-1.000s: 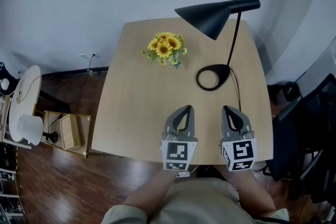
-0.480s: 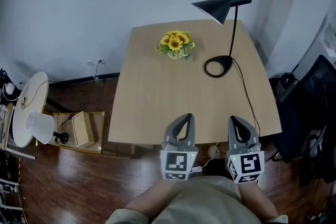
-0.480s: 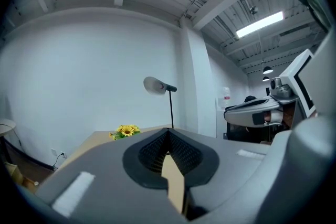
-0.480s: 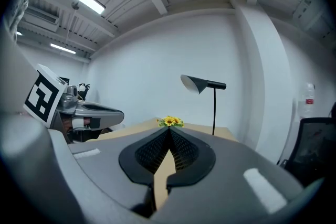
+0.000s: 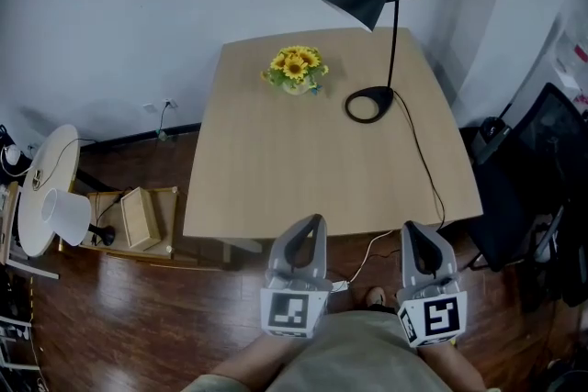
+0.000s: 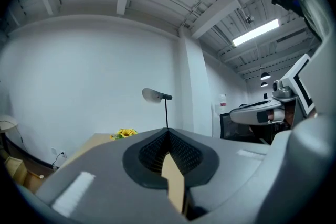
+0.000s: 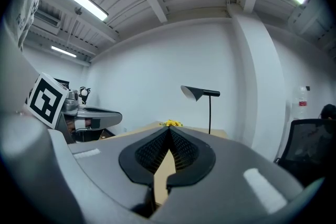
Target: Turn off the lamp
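Lamp is standing at the worktop's far right corner. Left gripper and right gripper are hovering off the near edge, both closed and empty. Reaching well forward is advisable; the switch is not showing, so locate it first.

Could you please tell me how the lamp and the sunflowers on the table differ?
The lamp is black; the sunflowers are yellow. The lamp rises tall on a thin stem, while the sunflowers sit low and bunched. A cord trails from the lamp; the sunflowers have none. Both stand at the far end of the table.
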`<state>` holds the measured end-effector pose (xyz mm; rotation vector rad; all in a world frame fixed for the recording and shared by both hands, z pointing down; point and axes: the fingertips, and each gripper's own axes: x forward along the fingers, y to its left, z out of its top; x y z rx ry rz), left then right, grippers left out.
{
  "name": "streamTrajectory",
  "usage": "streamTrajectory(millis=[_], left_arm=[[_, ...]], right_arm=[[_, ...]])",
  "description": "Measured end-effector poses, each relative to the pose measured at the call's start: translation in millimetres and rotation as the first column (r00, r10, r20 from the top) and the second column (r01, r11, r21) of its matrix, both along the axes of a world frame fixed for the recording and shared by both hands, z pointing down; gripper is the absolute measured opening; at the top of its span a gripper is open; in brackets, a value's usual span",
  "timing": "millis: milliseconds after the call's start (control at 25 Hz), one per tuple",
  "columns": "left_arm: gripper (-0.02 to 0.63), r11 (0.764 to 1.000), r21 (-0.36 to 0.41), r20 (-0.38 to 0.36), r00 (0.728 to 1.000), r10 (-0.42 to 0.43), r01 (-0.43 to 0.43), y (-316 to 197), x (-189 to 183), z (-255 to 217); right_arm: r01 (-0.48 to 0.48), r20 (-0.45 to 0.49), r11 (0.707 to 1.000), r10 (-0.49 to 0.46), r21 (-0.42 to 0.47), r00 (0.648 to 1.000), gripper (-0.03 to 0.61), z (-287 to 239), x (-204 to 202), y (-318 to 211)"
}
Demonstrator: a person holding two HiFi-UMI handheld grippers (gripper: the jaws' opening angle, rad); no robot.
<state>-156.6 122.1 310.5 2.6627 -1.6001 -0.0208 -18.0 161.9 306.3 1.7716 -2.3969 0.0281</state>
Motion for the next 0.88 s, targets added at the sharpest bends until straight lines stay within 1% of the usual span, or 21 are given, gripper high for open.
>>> streamTrajectory(millis=[120, 200, 280, 400, 560, 680, 880], left_arm=[[-0.014, 0.999, -0.031, -0.005, 1.000, -0.023, 0.022, 13.3, 9.1, 6.4], [-0.014, 0.999, -0.042, 0.010, 0.999, -0.030, 0.031, 27.3, 17.6, 11.9], [-0.014, 0.997, -0.064, 0.028, 0.999, -0.035, 0.037, 39.7, 25.9, 21.9], [-0.014, 0.994, -0.096, 0.033, 0.998, -0.054, 0.057, 47.6, 35.4, 30.1], [-0.014, 0.995, -0.083, 0.052, 0.997, -0.054, 0.058, 47.0, 47.4, 27.6], [-0.014, 0.995, -0.089, 0.060, 0.997, -0.042, 0.048, 47.5, 55.5, 31.9], [-0.014, 0.996, -0.082, 0.056, 0.998, -0.037, 0.041, 42.1, 58.2, 31.1]], right_arm=[[0.022, -0.001, 1.000, -0.022, -0.021, 1.000, -0.002, 8.6, 10.4, 9.7], [0.042, -0.003, 0.999, -0.042, -0.031, 0.999, -0.003, 11.8, 18.2, 16.2], [0.047, 0.014, 0.998, -0.046, -0.039, 0.999, -0.003, 14.5, 28.0, 22.1], [0.045, 0.044, 0.997, -0.042, -0.059, 0.998, -0.003, 23.1, 42.6, 32.1], [0.062, 0.043, 0.994, -0.058, -0.088, 0.997, -0.005, 32.5, 52.7, 35.2], [0.072, 0.046, 0.994, -0.068, -0.077, 0.997, -0.005, 30.2, 55.0, 31.3], [0.070, 0.044, 0.995, -0.068, -0.066, 0.997, -0.005, 27.0, 54.6, 25.4]])
